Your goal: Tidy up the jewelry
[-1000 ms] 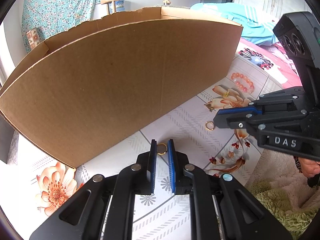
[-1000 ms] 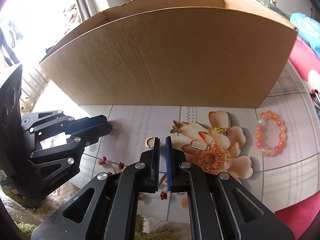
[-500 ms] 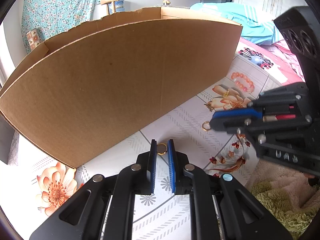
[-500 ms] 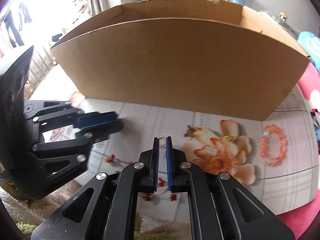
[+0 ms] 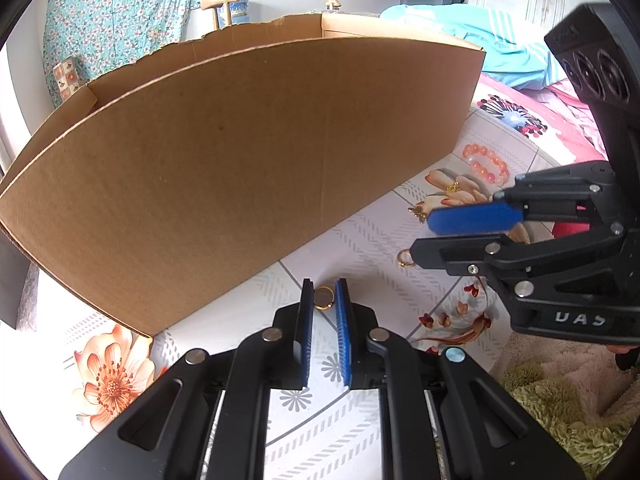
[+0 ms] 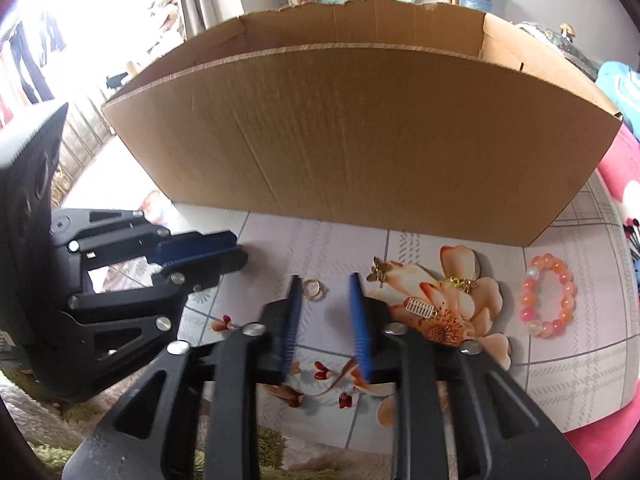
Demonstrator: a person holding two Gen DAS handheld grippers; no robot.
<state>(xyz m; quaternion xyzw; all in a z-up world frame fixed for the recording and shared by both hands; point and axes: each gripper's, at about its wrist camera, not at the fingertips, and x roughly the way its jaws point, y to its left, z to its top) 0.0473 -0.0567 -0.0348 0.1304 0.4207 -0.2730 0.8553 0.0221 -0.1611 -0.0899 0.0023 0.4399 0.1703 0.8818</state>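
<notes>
My left gripper (image 5: 324, 293) is shut on a small gold ring (image 5: 324, 298), held at its fingertips just above the floral tablecloth (image 5: 360, 236). From the right wrist view the left gripper (image 6: 236, 250) shows at the left, near the cardboard box (image 6: 360, 140). A second gold ring (image 6: 312, 289) lies on the cloth. My right gripper (image 6: 325, 284) hovers over it, jaws opening, ring showing between the fingertips and closer to the left one, pads not pressing it. In the left wrist view the right gripper (image 5: 422, 236) reaches in from the right, with that ring (image 5: 405, 259) at its tip.
A butterfly charm (image 6: 380, 272), a gold bar pendant (image 6: 420, 308), a small gold chain piece (image 6: 462, 283) and a pink bead bracelet (image 6: 548, 296) lie on the cloth to the right. The big open box (image 5: 240, 160) stands behind. A shaggy green rug (image 5: 560, 400) edges the front.
The right gripper's jaws have spread apart, and it has shifted so the loose ring now shows between its tips. The left gripper has stayed put, still holding its ring.
</notes>
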